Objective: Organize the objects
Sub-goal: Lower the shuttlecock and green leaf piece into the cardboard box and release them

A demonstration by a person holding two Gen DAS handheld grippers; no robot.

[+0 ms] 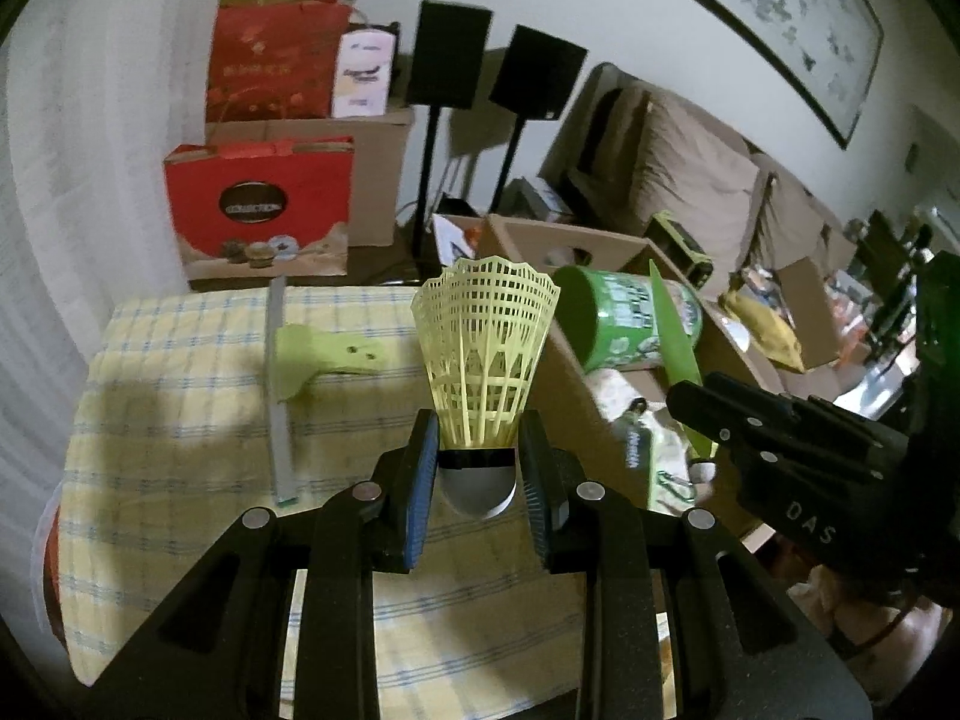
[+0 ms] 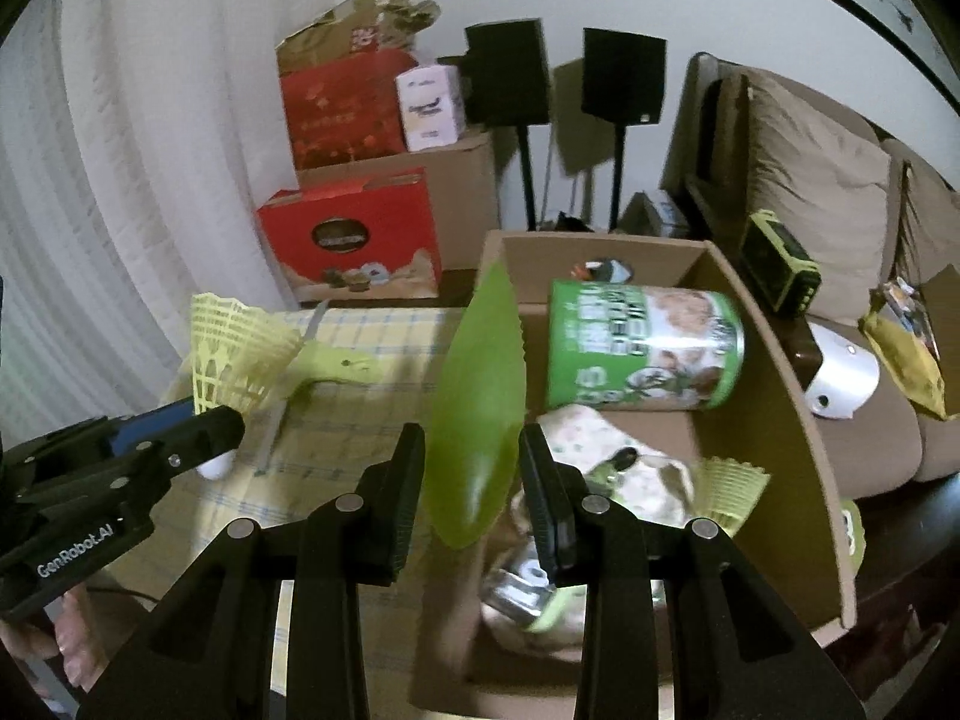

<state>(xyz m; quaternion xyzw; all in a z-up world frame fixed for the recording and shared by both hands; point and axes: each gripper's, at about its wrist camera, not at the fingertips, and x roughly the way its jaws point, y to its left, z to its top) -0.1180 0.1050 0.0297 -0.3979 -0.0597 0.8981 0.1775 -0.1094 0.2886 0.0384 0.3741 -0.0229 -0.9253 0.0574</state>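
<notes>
My left gripper [image 1: 480, 471] is shut on a yellow plastic shuttlecock [image 1: 486, 348] by its white cork base, skirt upward, above the checked tablecloth [image 1: 180, 420]. It also shows in the right wrist view [image 2: 234, 360]. My right gripper [image 2: 474, 474] is shut on a green plastic knife blade [image 2: 480, 396], held over the near left edge of an open cardboard box [image 2: 774, 372]. The knife [image 1: 675, 336] shows in the left wrist view too. A green can [image 2: 642, 354] lies on its side in the box. A green-handled scraper [image 1: 318, 354] lies on the cloth.
The box also holds crumpled wrapping [image 2: 600, 450], a second yellow shuttlecock [image 2: 729, 489] and a metallic item [image 2: 522, 594]. Red gift boxes [image 1: 258, 210], cardboard cartons and two black speakers on stands [image 1: 450, 54] stand behind the table. A beige sofa [image 2: 828, 192] with clutter is at right.
</notes>
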